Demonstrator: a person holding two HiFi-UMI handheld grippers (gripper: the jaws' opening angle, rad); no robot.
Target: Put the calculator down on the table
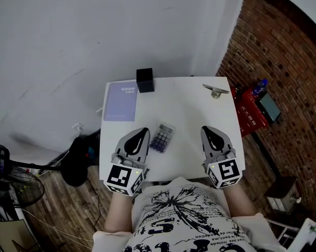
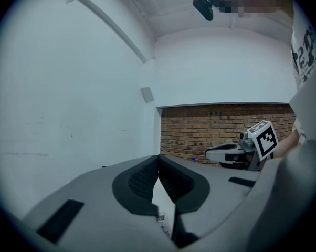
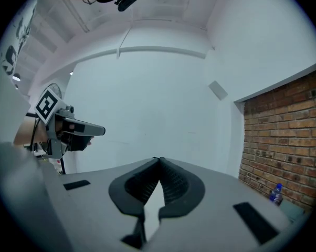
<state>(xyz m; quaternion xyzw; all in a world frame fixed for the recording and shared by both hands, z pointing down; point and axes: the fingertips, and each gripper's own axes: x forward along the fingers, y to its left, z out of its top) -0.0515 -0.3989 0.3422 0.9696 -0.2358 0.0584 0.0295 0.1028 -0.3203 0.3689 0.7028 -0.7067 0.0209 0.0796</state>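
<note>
The calculator [image 1: 162,137], purple-grey with rows of keys, lies flat on the white table [image 1: 184,109] near its front edge. My left gripper [image 1: 144,131] hovers just left of it, jaws shut with nothing between them. My right gripper [image 1: 207,130] is off to the calculator's right, also shut and empty. In the left gripper view the closed jaws meet at the left gripper [image 2: 158,157], and a sliver of the calculator [image 2: 161,218] shows below them. The right gripper [image 2: 227,154] appears there too. In the right gripper view the right gripper [image 3: 159,160] is closed on nothing.
A lilac notebook [image 1: 120,101] and a black cube-shaped box [image 1: 145,80] sit at the table's back left. A small metal object [image 1: 216,91] is at the back right. A red box [image 1: 251,113] and a bottle [image 1: 260,86] stand by the brick wall.
</note>
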